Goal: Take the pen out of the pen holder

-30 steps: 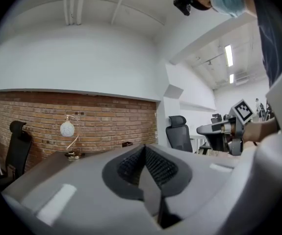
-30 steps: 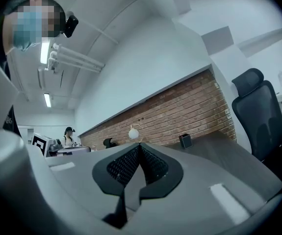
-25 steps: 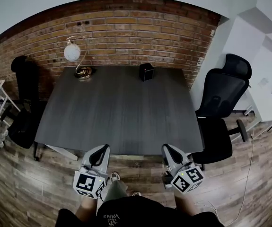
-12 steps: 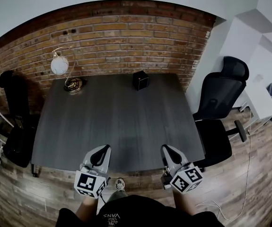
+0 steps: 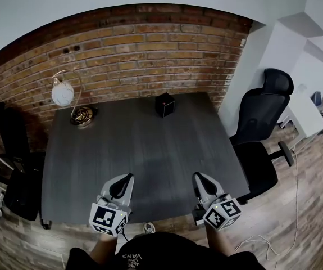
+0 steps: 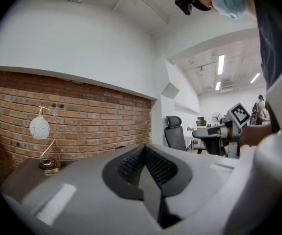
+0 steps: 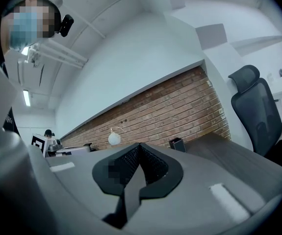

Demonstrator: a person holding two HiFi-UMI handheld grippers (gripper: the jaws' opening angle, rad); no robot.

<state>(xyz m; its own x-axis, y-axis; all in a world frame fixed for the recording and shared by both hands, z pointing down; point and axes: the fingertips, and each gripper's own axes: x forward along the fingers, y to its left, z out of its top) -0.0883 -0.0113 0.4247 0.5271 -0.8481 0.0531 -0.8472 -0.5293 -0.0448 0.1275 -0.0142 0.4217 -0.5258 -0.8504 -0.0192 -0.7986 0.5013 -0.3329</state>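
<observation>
Left gripper [image 5: 123, 179] was clenched, jaws pressed together, nothing between them. Right gripper [image 5: 200, 177] was the same: jaws together, empty. Both were held low, side by side, over the near edge of the dark table [image 5: 144, 151], left one near the middle of that edge, right one toward the near right corner, neither touching anything on it. The pen holder [image 5: 164, 104], a small black box, stood upright at the far edge of the table, just right of centre, close to the brick wall [image 5: 127, 55] and well apart from both grippers. Any pen in it was too small to tell. A lamp [image 5: 63, 93] with a white globe stood at the far left corner. A black office chair [image 5: 262, 111] was beside the table's right side, and another dark chair [image 5: 9, 134] was on the left.
</observation>
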